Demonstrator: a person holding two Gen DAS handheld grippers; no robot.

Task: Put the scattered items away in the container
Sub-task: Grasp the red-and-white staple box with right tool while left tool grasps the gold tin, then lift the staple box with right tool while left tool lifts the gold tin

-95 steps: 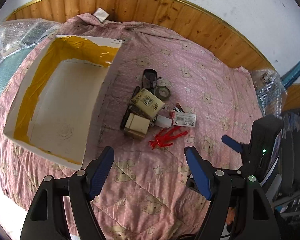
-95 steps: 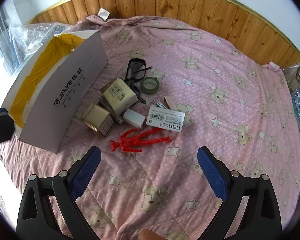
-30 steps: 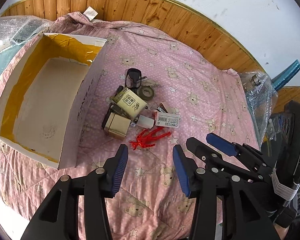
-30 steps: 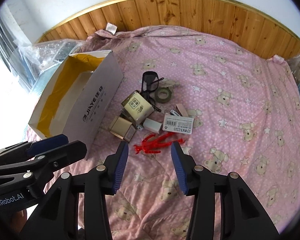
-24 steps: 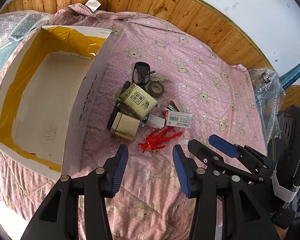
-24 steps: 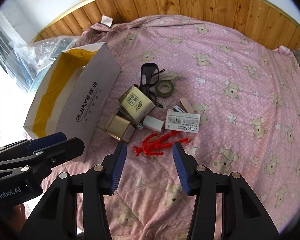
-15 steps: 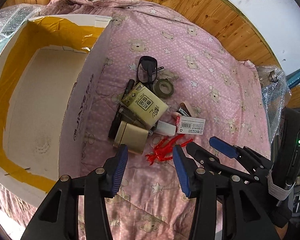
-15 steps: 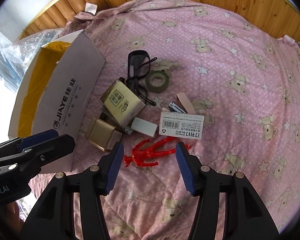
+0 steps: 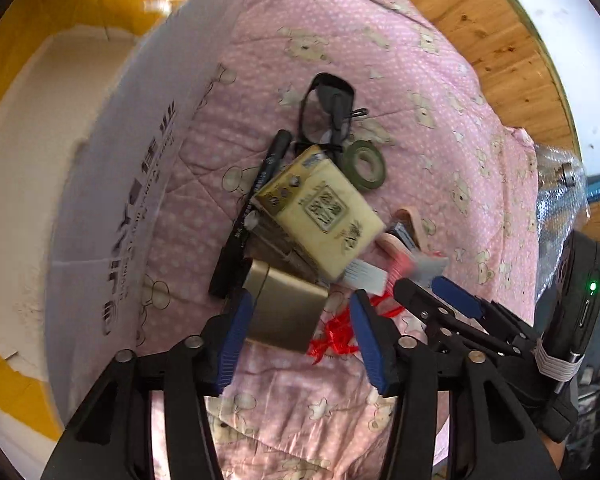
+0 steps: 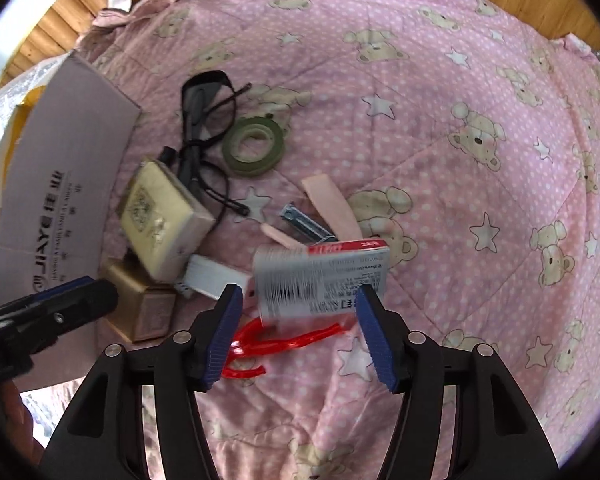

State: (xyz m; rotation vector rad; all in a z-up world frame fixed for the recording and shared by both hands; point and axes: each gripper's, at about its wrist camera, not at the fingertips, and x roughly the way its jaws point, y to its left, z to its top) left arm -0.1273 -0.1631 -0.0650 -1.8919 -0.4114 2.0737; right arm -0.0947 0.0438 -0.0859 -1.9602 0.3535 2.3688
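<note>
Left gripper [image 9: 298, 334] is spread open right over the gold box [image 9: 285, 311] — one blue finger [image 9: 233, 340] sits at its left edge, no squeeze. Right gripper [image 10: 296, 332] is open too, its pads flanking the blurry staple box [image 10: 324, 280], with the red plastic piece [image 10: 284, 342] under it. The pile sits on the pink quilt [image 10: 480, 92], with the cardboard container [image 9: 40, 184] at 9 o'clock of it.

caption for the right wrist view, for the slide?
Open right gripper descends on a white staple box amid clutter on a pink bear-print quilt, cardboard box at left.
</note>
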